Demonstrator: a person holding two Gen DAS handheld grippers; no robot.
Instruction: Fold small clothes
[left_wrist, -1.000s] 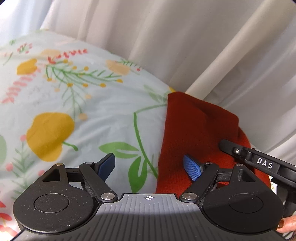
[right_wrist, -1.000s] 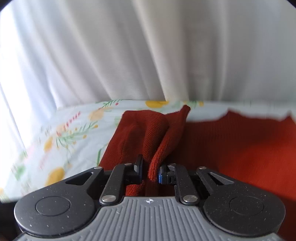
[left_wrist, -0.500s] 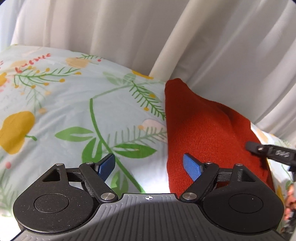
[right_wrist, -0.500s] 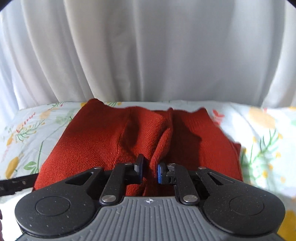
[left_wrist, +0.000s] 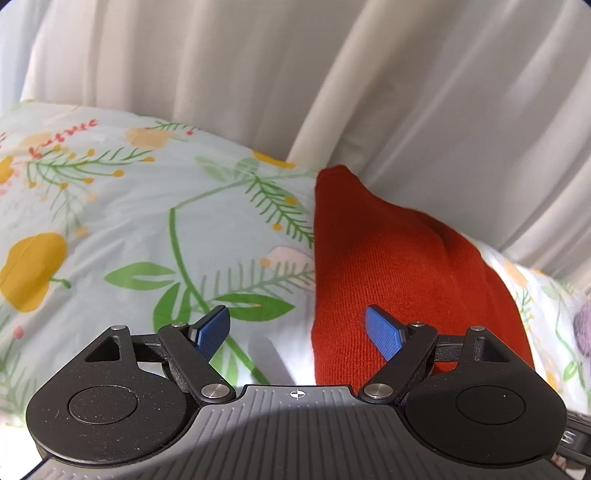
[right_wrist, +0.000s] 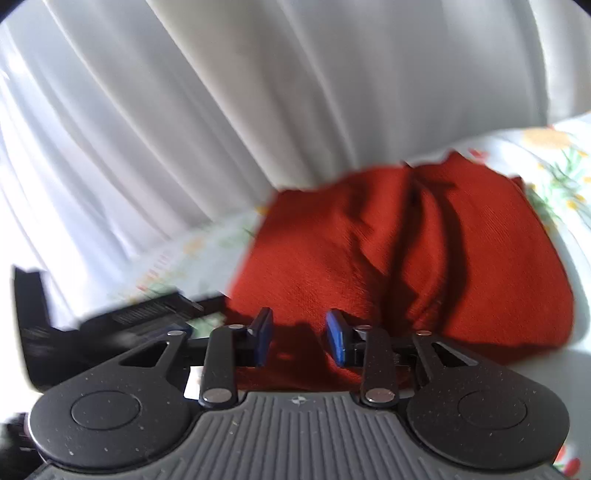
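A rust-red knitted garment (left_wrist: 388, 258) lies folded on a floral sheet (left_wrist: 147, 221). My left gripper (left_wrist: 295, 317) is open and wide over the garment's left edge. One blue pad (left_wrist: 384, 332) hangs above the red knit and the other above the sheet, with nothing gripped. In the right wrist view the garment (right_wrist: 424, 258) shows creases and a raised ridge. My right gripper (right_wrist: 299, 325) sits at its near edge with jaws opening. Red cloth lies beneath the gap, and the pads do not press on it.
White curtains (left_wrist: 295, 74) hang close behind the bed and fill the upper half of both views (right_wrist: 184, 110). The black body of the left gripper (right_wrist: 55, 325) appears blurred at the left of the right wrist view. The sheet (right_wrist: 554, 166) shows again beyond the garment on the right.
The right gripper let go of the pinched ridge of red cloth and its jaws widened as its view rolled and shifted. The left gripper slid sideways along the sheet, staying open.
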